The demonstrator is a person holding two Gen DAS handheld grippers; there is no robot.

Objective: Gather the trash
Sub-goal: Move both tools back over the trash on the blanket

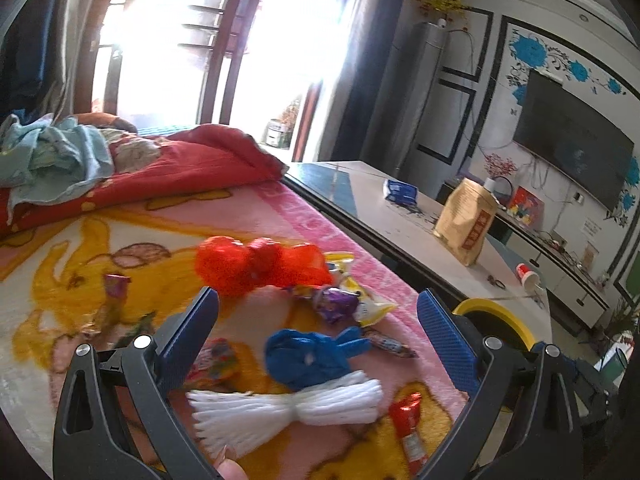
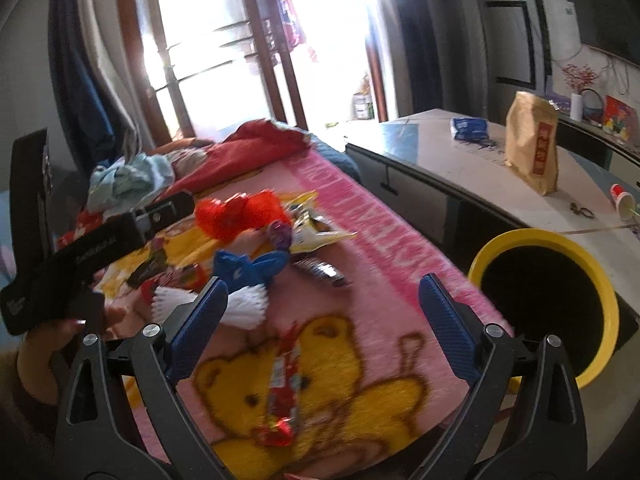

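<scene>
Just ahead of your right claw, between its open jaws, the red wrapper lies lengthwise. Your left claw, also open, hangs over the white foam net.

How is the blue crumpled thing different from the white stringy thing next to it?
The blue crumpled wad is balled up and smooth-looking; the white foam net is spread flat like a bow, pinched in its middle, with fine ribbed strands. The blue wad lies farther up the blanket, the white net nearer the left tool. Both rest loose on the pink bear blanket, ungrasped.
</scene>
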